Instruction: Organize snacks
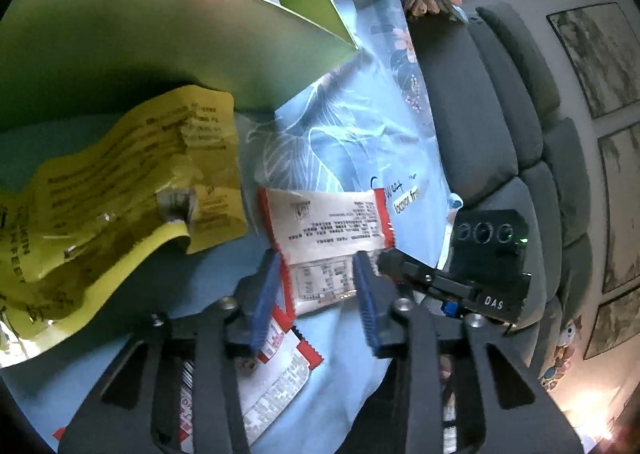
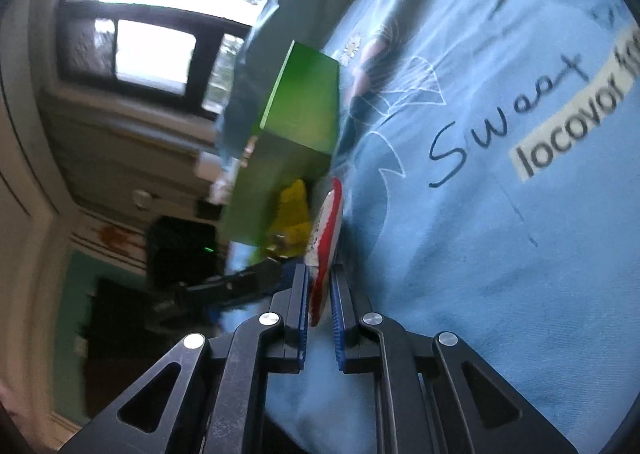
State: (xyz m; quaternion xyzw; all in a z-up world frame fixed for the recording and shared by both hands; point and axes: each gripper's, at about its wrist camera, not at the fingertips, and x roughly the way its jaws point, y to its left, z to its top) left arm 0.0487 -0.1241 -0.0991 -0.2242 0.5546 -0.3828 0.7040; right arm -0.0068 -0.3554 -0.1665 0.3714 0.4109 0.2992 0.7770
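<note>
In the left wrist view a red-and-white snack packet [image 1: 324,238] stands between the blue pads of my left gripper [image 1: 316,294], which touch its two side edges. My right gripper [image 1: 386,260] comes in from the right and pinches the same packet's end. The right wrist view shows that packet [image 2: 328,222] edge-on, with my right gripper [image 2: 320,290] shut on it. A second red-and-white packet [image 1: 280,366] lies flat on the blue cloth under my left fingers. A crumpled yellow snack bag [image 1: 120,206] lies to the left, in front of an open green box [image 1: 160,46].
A light blue printed cloth [image 1: 360,126] with handwriting covers the surface. The green box [image 2: 296,122] and yellow bag [image 2: 294,210] sit beyond the held packet. A grey sofa [image 1: 500,114] runs along the right, framed pictures [image 1: 596,54] beyond. A window [image 2: 156,54] is at far left.
</note>
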